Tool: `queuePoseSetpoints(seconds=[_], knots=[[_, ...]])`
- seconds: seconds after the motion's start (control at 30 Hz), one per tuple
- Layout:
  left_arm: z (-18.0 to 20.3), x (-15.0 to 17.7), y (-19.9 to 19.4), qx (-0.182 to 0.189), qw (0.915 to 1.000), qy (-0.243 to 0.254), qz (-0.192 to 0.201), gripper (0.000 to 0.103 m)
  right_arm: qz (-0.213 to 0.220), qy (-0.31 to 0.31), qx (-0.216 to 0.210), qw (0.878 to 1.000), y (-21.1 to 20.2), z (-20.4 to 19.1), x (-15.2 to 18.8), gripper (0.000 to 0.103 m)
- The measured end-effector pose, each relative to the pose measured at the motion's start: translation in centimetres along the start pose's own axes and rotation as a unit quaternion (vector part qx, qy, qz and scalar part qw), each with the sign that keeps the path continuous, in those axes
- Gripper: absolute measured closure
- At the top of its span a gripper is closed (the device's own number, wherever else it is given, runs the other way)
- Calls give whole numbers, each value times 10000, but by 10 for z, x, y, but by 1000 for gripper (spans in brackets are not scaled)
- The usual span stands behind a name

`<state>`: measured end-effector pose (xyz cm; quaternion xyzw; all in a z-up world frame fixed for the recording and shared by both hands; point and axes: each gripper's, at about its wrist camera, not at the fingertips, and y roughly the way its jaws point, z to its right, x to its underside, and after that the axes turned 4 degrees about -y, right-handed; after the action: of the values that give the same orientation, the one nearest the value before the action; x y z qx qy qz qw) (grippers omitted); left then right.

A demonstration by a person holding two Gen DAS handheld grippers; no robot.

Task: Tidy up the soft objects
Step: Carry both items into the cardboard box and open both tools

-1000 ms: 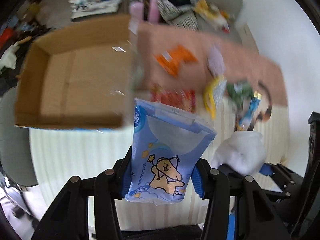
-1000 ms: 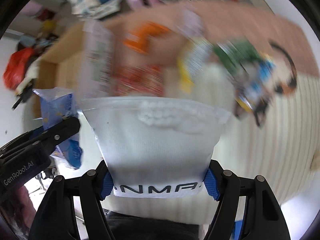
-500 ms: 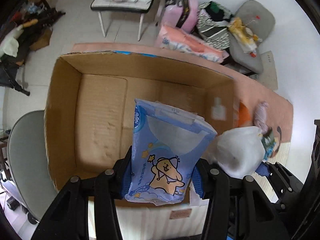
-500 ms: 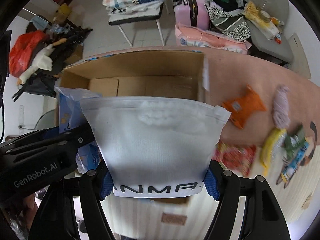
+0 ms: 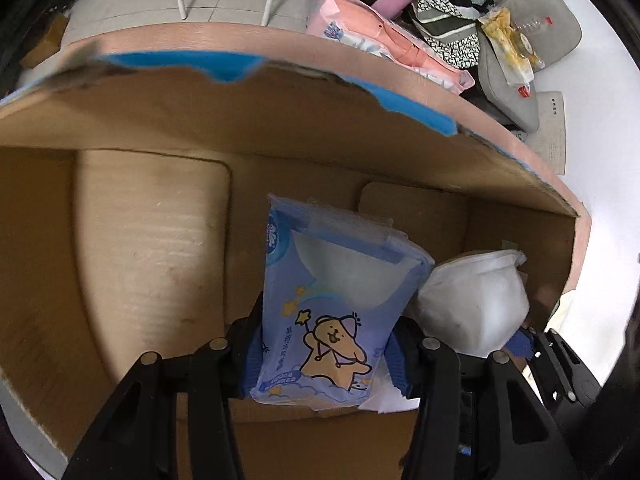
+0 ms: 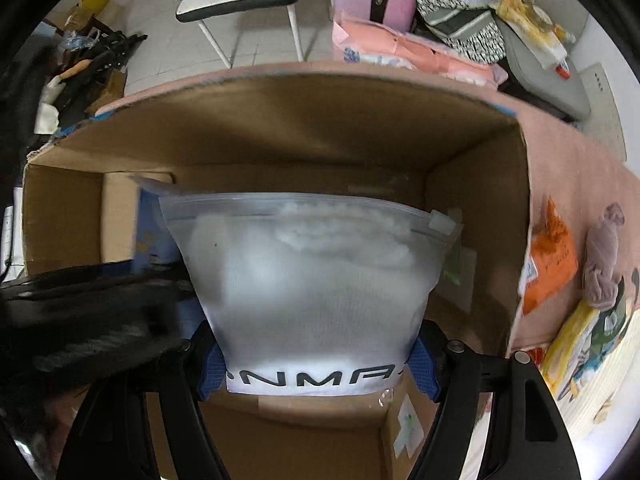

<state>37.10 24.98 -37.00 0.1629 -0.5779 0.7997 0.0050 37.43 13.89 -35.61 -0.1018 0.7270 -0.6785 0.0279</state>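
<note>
Both packs now sit deeper over the cardboard box point(image 5: 152, 240)!
Left gripper point(image 5: 324, 354) clamps the blue tissue pack point(image 5: 332, 300); right gripper point(image 6: 318, 364) pinches the white zip bag point(image 6: 312, 276), touching alongside.

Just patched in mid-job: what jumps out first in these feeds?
The big cardboard box fills both views, its bottom bare. The left gripper holds a blue cartoon pack over it, and the right gripper holds a frosted zip bag of white stuffing beside that.

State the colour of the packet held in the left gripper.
Light blue packet printed with a tan cartoon animal, clearest in the left wrist view.
</note>
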Motion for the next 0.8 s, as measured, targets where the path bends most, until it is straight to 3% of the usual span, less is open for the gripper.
queuePoseSetpoints(seconds=[0.13,0.23,0.3,0.47,0.53,0.8], knots=[[0,-5,4,20,10000,-73,-32,52,-65,64,27,10000,0,-2,-6,25],[-1,-6,3,-76,10000,-56,-25,43,-70,33,43,10000,3,-1,-11,21],[1,-4,-2,-189,9998,16,98,29,-41,21,79,10000,2,-1,-12,18],[-3,2,-14,-287,9991,48,299,7,30,60,104,9999,-8,4,-8,7],[-4,8,-22,-271,9988,50,395,5,55,63,96,9999,-13,4,-4,0],[-12,61,-70,-675,9893,144,1286,4,409,-12,353,9985,-50,-3,42,0]])
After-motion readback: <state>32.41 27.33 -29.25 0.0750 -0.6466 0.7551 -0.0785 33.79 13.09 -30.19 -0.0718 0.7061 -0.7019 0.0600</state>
